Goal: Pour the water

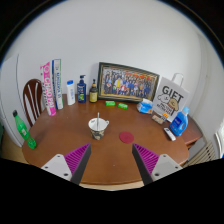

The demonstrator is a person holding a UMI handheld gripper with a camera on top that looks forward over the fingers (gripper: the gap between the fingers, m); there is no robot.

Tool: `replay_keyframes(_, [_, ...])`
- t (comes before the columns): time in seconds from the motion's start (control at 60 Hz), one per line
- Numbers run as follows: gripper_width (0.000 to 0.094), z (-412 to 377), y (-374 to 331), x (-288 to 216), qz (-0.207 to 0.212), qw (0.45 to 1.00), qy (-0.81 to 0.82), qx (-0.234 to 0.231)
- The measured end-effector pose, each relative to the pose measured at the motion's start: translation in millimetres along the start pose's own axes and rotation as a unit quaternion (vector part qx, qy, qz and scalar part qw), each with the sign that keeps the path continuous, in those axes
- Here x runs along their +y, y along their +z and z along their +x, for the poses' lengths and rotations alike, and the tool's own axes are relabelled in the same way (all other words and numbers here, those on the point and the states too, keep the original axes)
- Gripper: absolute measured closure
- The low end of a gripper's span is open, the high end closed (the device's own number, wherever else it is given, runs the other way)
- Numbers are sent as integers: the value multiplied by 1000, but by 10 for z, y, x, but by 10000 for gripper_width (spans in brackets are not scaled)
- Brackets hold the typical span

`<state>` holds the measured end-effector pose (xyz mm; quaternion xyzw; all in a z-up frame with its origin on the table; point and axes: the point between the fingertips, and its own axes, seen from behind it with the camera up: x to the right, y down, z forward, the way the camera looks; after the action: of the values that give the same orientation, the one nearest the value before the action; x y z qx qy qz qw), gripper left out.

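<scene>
The gripper (111,160) hangs over the near edge of the round wooden bench (60,140), fingers spread wide and holding nothing. A small white cup (98,126) stands just beyond them, near a pink coaster (126,137). Which bottle holds the water is unclear; reaching the blue bottle (179,122) risks toppling the gift bag (170,100)

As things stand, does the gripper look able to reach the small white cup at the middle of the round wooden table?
Probably yes: the gripper is open, and the small white cup stands just ahead of its fingers with only bare round wooden table between.
</scene>
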<state>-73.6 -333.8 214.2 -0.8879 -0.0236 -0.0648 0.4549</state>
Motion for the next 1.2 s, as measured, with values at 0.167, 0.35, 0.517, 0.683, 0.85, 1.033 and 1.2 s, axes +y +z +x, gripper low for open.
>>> replay_keyframes(0.167, [85, -603, 67, 81, -13, 1000, 0, 1])
replay_keyframes(0.35, [83, -1405, 35, 257, -24, 999, -5, -23])
replay_keyframes(0.517, [82, -2246, -5, 420, -26, 998, 0, -50])
replay_keyframes(0.683, [79, -3135, -56, 556, -5, 995, 0, -101])
replay_keyframes(0.85, [77, -4058, 90, 455, 41, 989, 10, -139])
replay_keyframes(1.033, [90, -4631, 507, 217, 99, 986, 18, -136])
replay_keyframes(1.2, [174, -4795, 896, 38, 129, 985, 27, -111])
